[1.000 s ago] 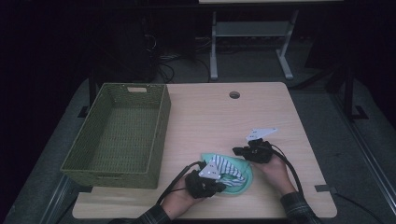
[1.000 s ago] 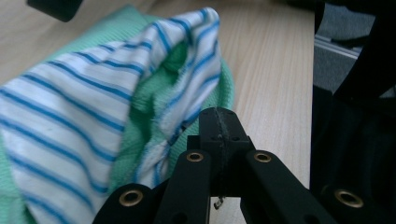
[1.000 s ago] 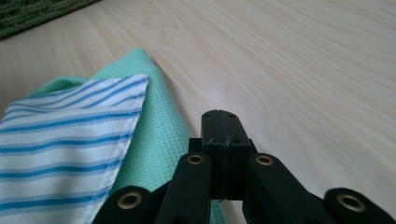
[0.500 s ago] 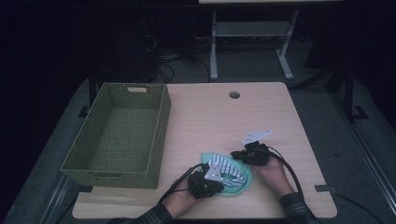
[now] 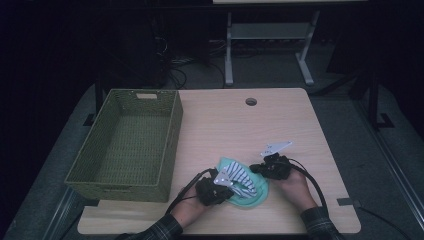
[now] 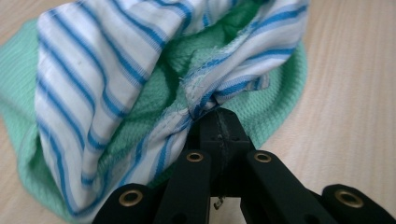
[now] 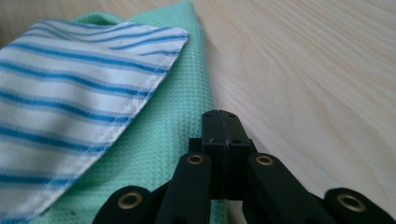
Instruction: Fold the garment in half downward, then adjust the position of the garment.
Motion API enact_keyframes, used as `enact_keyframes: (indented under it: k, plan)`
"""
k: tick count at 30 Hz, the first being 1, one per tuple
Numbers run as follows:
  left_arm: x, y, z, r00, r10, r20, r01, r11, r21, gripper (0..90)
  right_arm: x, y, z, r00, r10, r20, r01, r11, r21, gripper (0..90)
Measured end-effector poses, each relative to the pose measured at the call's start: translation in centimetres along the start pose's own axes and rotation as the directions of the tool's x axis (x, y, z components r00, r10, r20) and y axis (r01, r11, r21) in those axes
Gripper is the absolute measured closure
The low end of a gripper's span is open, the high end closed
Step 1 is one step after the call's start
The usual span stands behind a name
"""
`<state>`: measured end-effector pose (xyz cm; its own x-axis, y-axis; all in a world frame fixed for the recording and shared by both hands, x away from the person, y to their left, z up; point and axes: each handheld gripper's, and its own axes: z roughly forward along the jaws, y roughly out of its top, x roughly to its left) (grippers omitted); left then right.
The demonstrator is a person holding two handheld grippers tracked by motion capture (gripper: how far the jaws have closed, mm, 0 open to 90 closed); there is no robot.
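Near the counter's (image 5: 300,120) front edge, striped cloth (image 5: 239,176) bunched over green cloth (image 5: 252,196), both just right of the basket (image 5: 125,145). Left gripper (image 6: 215,114) at the pile's left, jaws pressed together, pinching a fold of striped cloth. Right gripper (image 7: 220,116) at the pile's right, jaws pressed together over the green cloth's edge; cannot tell whether any fabric is caught.

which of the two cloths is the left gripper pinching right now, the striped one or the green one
The blue-and-white striped cloth. The left gripper is shut on its bunched hem, while the plain green cloth lies underneath on the table, outside the grip.
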<state>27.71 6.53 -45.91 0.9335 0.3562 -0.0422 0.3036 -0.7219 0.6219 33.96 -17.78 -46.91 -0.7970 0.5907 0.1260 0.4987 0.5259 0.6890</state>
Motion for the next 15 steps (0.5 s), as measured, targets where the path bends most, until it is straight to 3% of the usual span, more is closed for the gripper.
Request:
enact_keyframes:
  k: [5, 15]
  plan:
    - [1.2, 0.0, -0.1, 0.9993, -0.027, -0.025, 0.027, 0.9996, 0.0, 89.7, -0.1, -0.4, -0.4, 1.0, 0.005, 0.009, -0.005, 1.0, 0.0, 90.0]
    - [3.0, 1.1, 0.6, 0.9965, -0.036, -0.075, 0.037, 0.9993, 0.007, 89.7, -0.2, -1.3, -1.4, 0.9997, 0.018, 0.019, -0.019, 1.0, 0.011, 90.0]
